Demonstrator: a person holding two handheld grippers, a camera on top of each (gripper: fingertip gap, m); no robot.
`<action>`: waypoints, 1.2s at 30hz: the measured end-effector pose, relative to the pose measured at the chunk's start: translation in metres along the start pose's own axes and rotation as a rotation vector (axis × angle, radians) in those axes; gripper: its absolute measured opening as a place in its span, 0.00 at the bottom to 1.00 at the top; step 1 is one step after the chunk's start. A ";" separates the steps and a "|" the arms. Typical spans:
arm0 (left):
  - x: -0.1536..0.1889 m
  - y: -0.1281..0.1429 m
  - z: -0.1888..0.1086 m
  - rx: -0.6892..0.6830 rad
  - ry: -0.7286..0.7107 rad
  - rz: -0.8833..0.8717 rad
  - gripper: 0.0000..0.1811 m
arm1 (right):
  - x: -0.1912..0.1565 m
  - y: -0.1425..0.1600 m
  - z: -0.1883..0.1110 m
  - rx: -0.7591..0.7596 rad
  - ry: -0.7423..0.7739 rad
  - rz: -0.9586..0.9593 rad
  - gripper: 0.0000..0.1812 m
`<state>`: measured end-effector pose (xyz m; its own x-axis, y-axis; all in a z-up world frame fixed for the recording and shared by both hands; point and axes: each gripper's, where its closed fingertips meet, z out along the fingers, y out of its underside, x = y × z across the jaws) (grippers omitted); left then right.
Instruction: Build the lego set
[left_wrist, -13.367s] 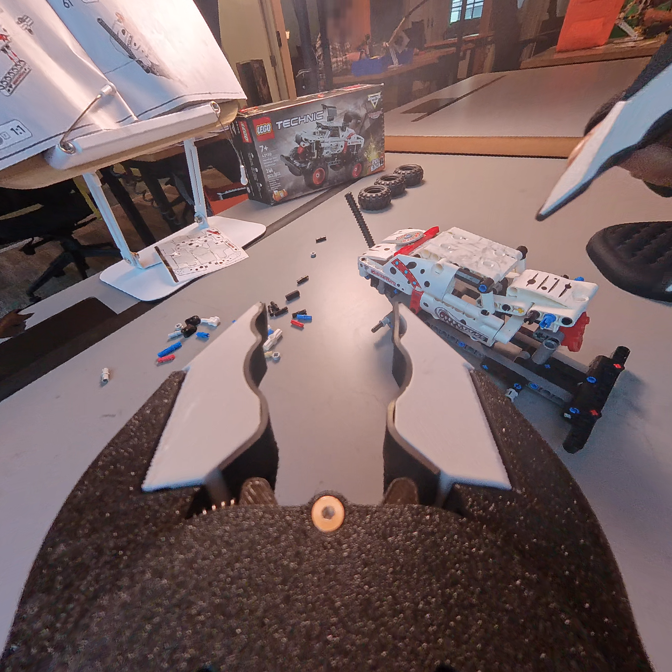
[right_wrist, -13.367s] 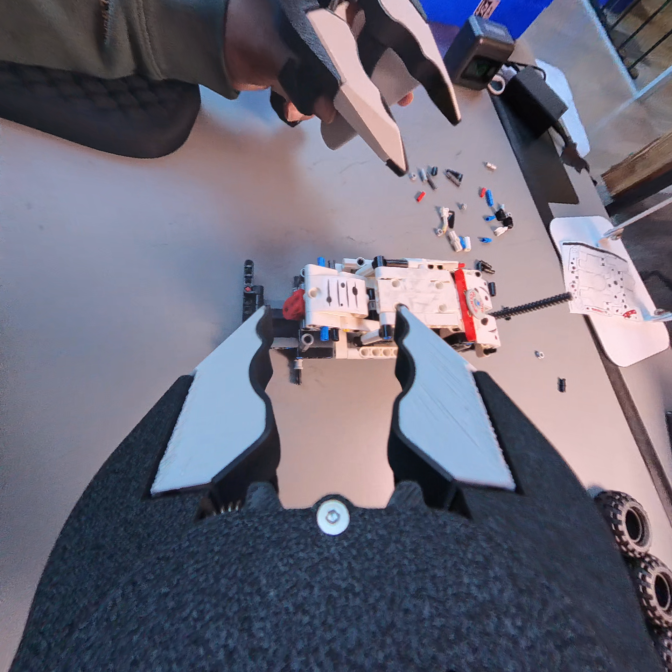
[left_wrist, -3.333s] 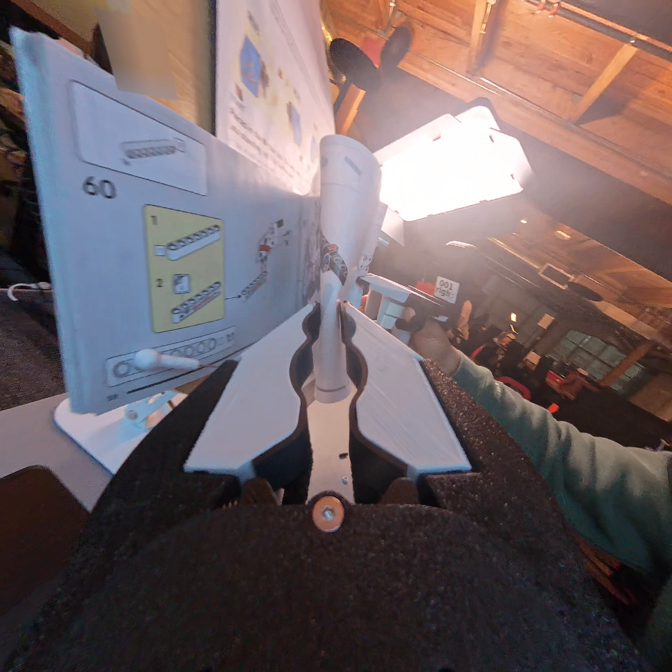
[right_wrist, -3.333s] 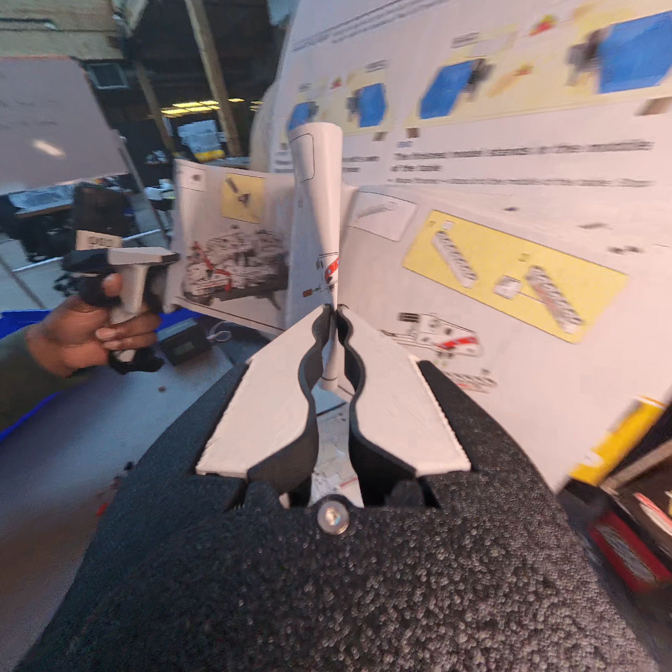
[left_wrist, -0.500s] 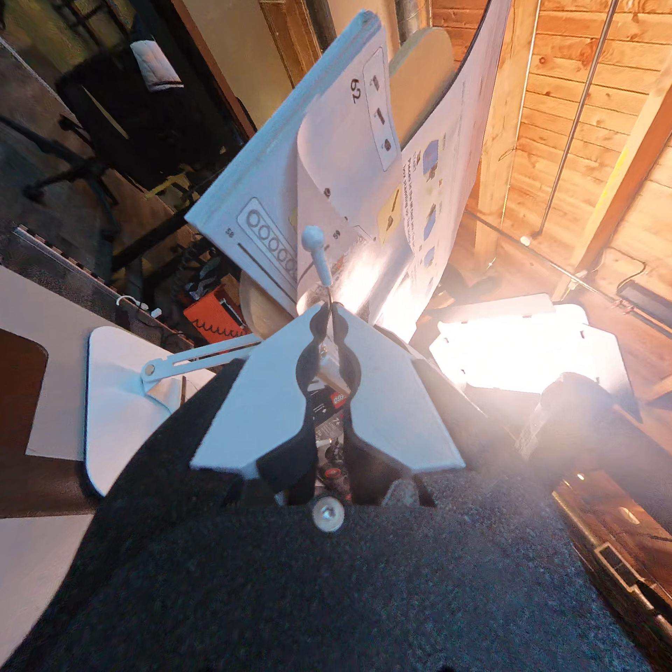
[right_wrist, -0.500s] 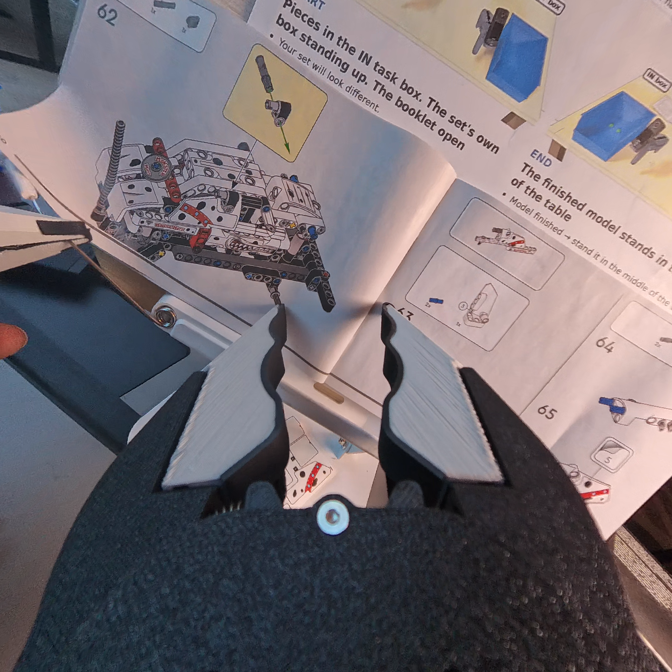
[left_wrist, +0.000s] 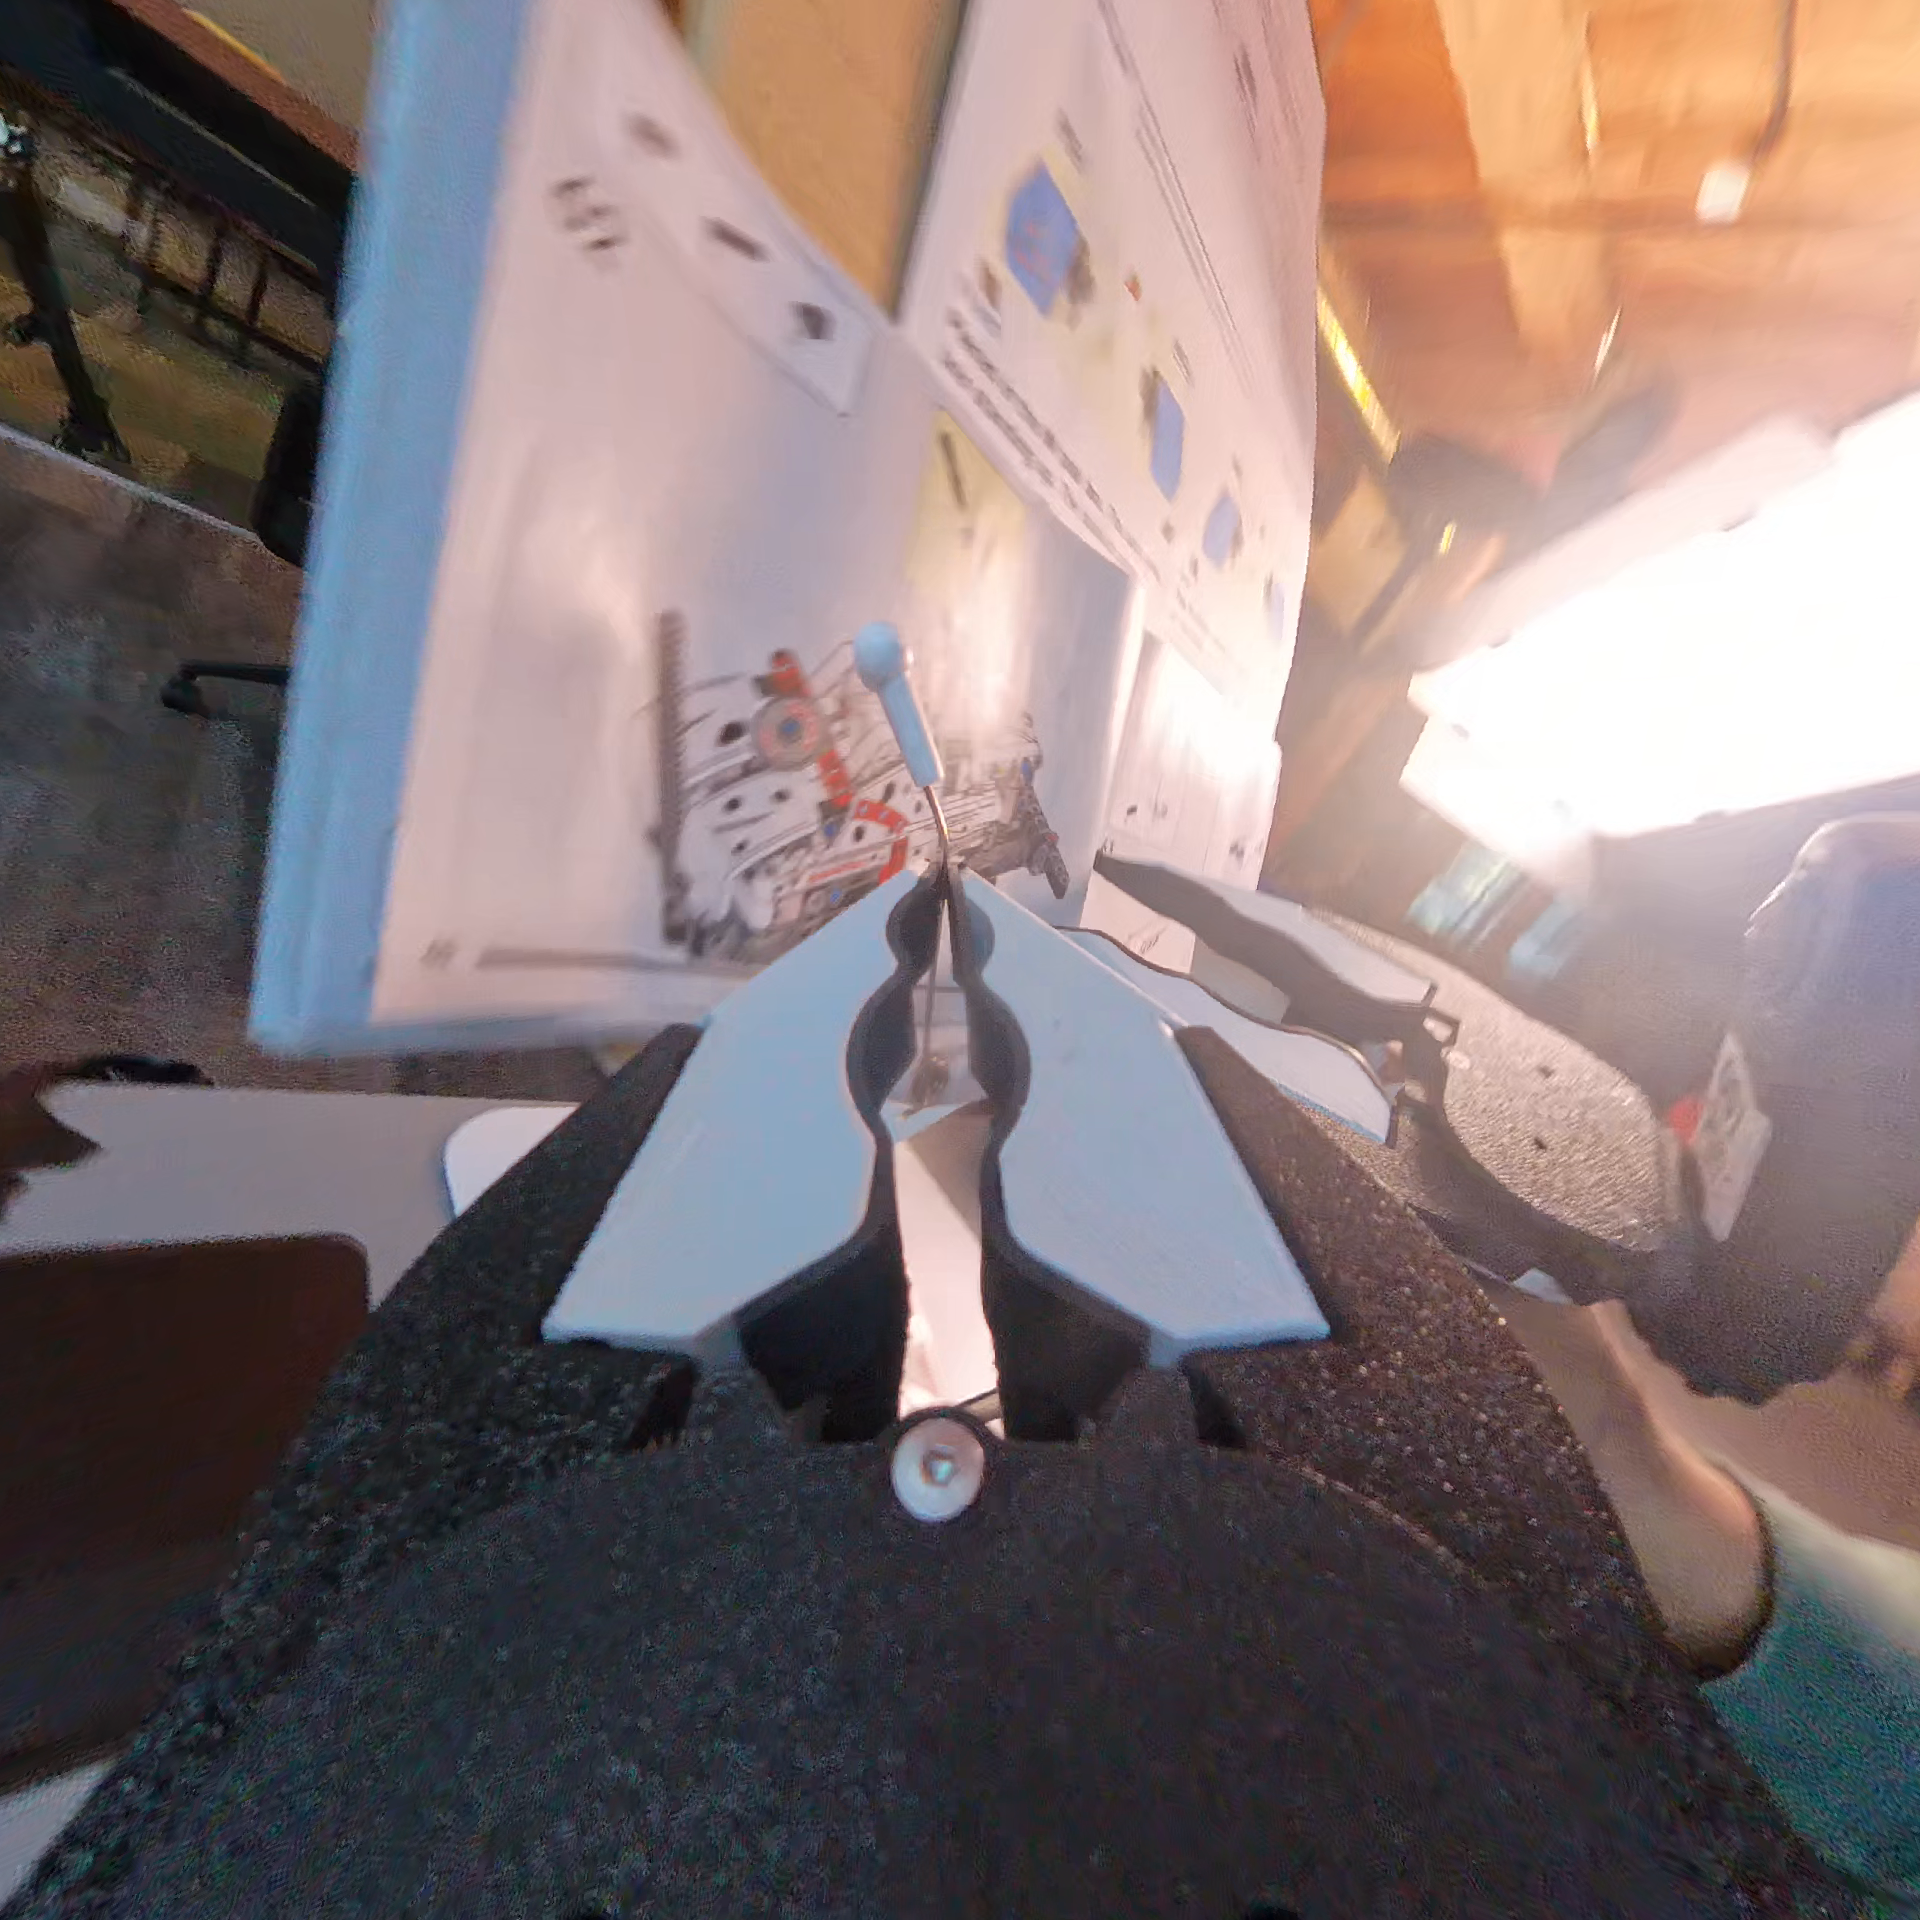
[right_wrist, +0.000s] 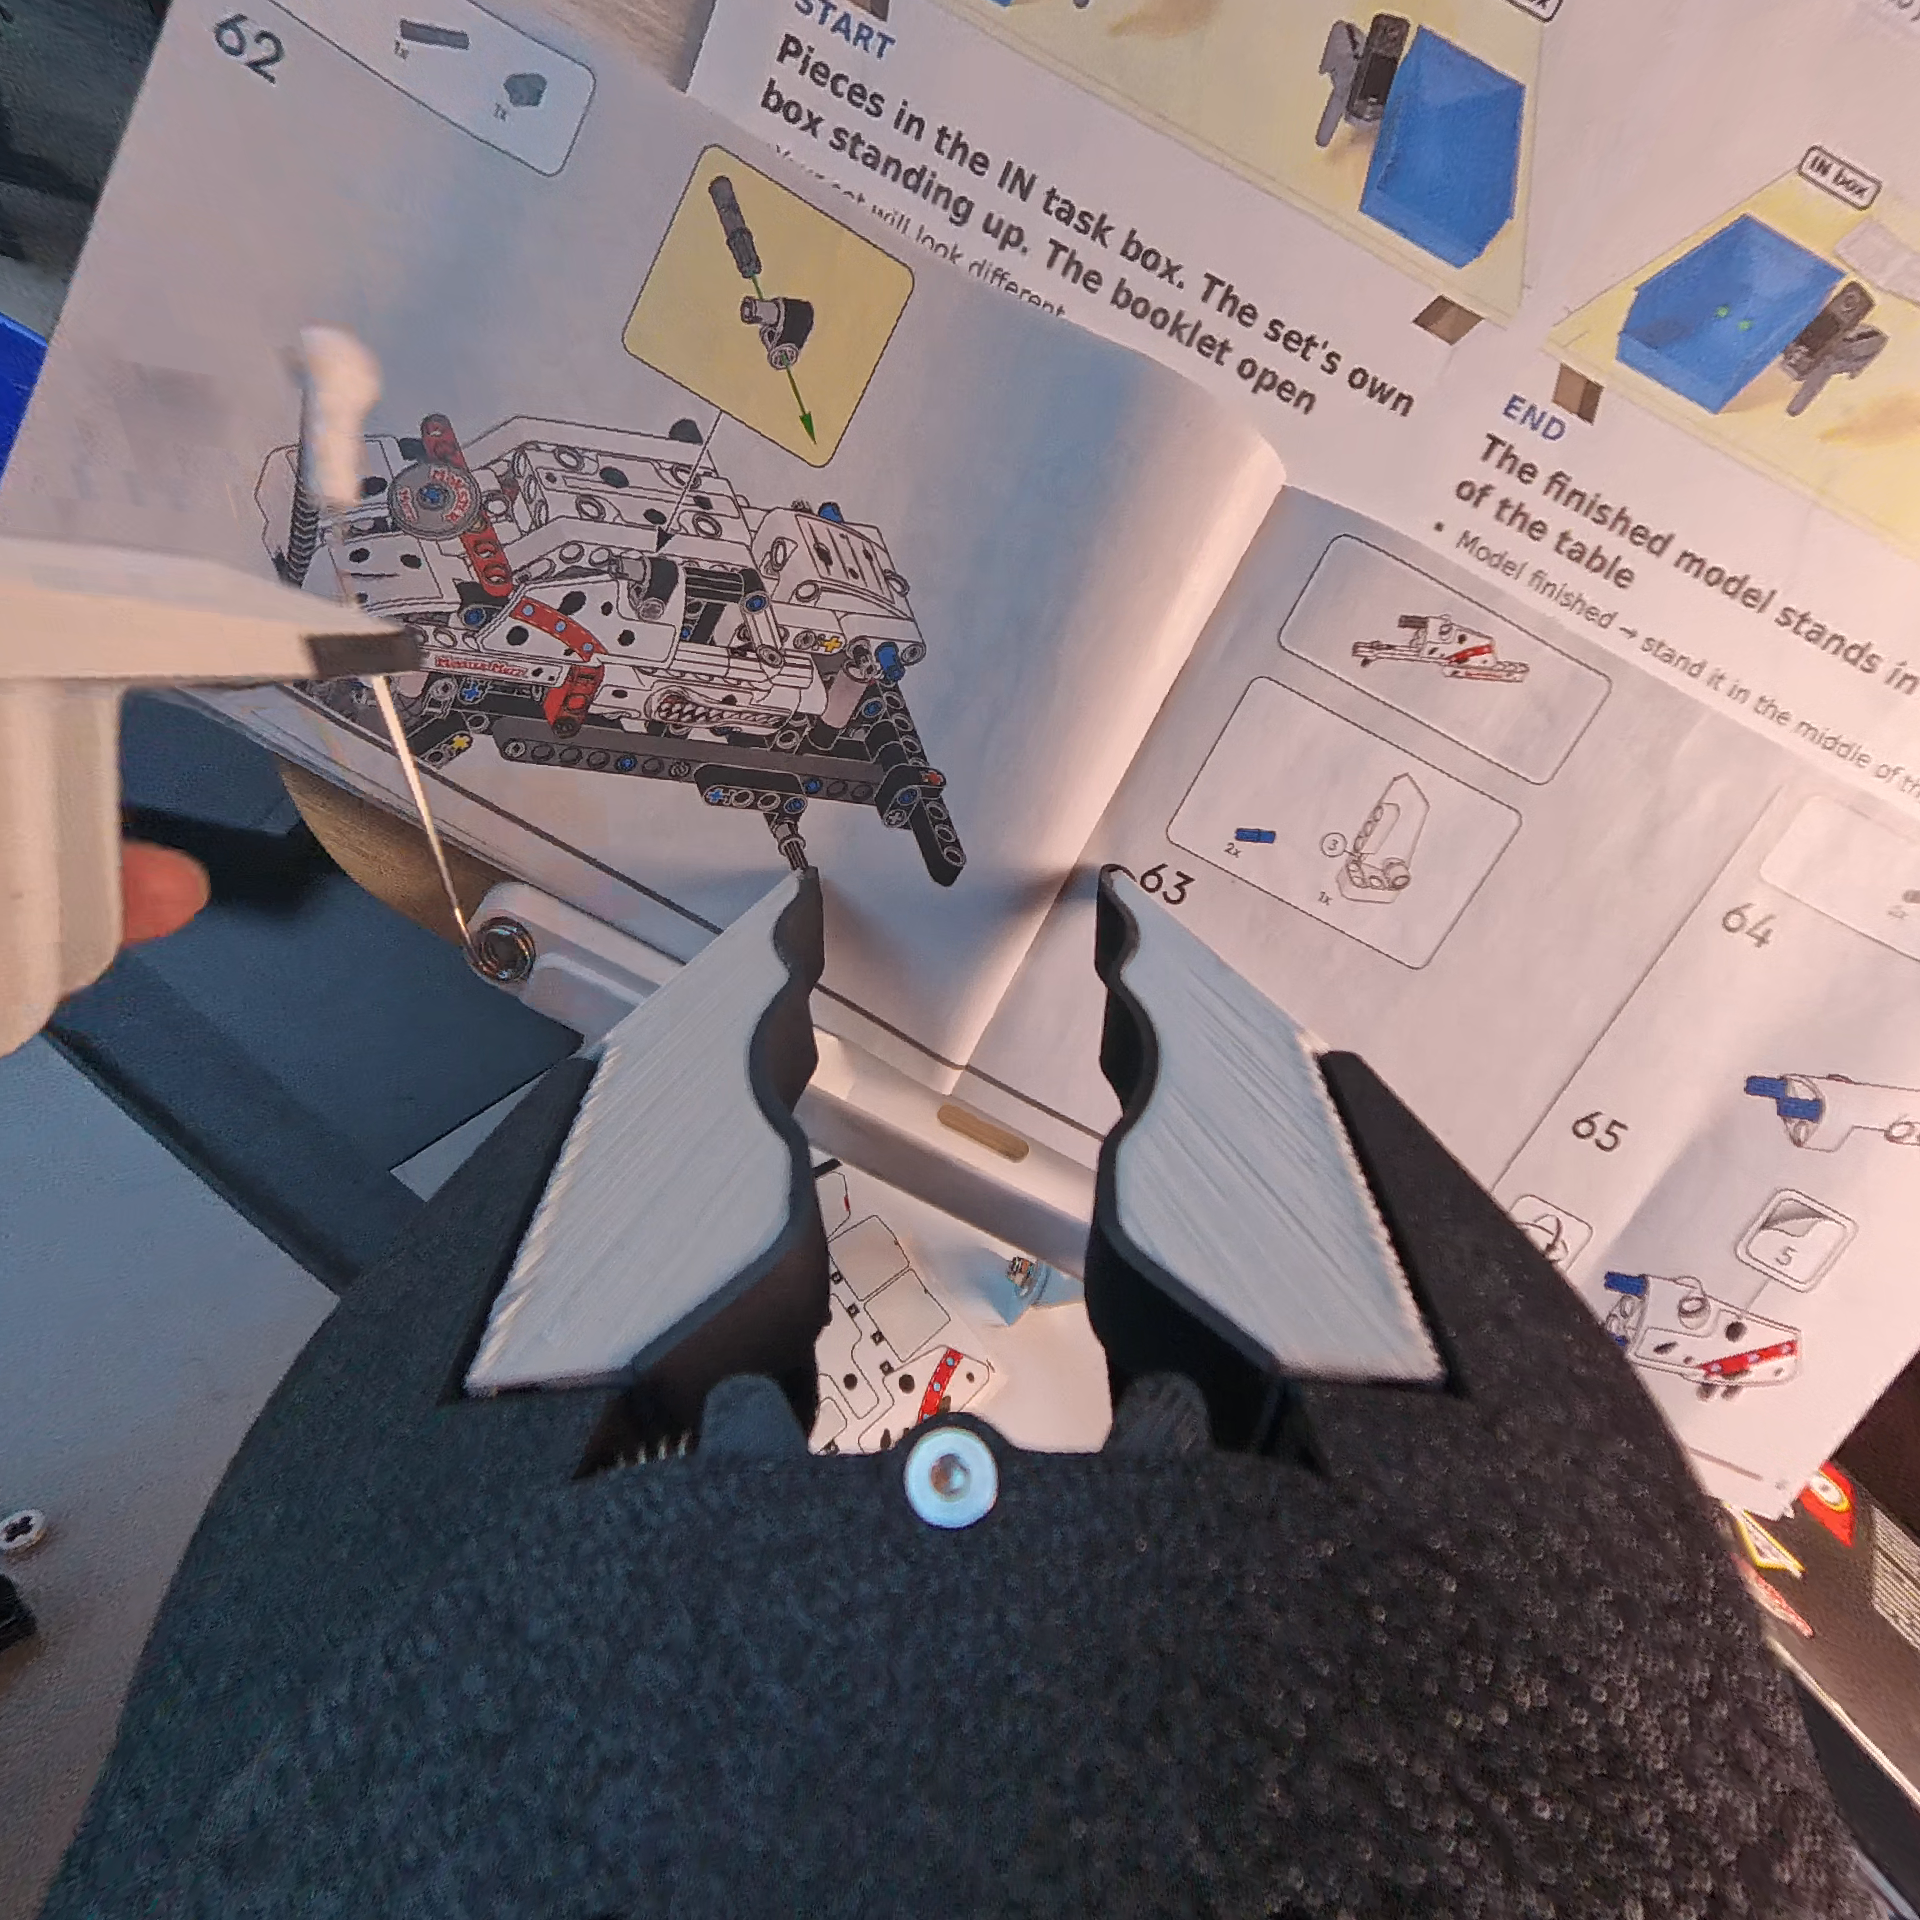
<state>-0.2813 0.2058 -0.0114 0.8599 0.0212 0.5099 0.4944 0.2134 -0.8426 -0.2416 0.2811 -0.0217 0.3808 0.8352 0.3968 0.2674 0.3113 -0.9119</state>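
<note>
The instruction booklet stands open on a white book stand; its left page shows a drawing of the truck model. My left gripper is shut on the stand's thin wire page holder, whose white tip lies in front of the left page. In the right wrist view, a left gripper finger and the wire are at the left. My right gripper is open and empty, just in front of the booklet's lower spine. The lego model itself is out of view.
A larger printed sheet with blue box pictures stands behind the booklet. A sticker sheet lies on the stand's base. The set's box corner is at the lower right. Bright light glares at the right of the left wrist view.
My left gripper has swung the wire page holder up and over the left page, and that page now lies flatter. My right gripper stays open in about the same place.
</note>
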 end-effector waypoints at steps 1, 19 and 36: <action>0.008 0.003 0.011 -0.092 0.013 0.111 0.00 | 0.000 0.000 0.000 0.005 -0.002 -0.007 0.29; 0.048 0.033 0.026 -0.453 0.153 0.805 0.07 | 0.080 0.054 -0.032 -0.080 0.013 0.148 0.36; -0.044 -0.032 0.007 -0.260 -0.254 0.749 0.00 | 0.027 0.025 -0.242 0.079 -0.293 0.211 0.36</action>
<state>-0.3357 0.2045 -0.0053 0.9337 0.2941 -0.2040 -0.1568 -0.1761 -0.9718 -0.0101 0.2018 -0.0085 0.1470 0.9756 0.1631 0.1364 0.1433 -0.9802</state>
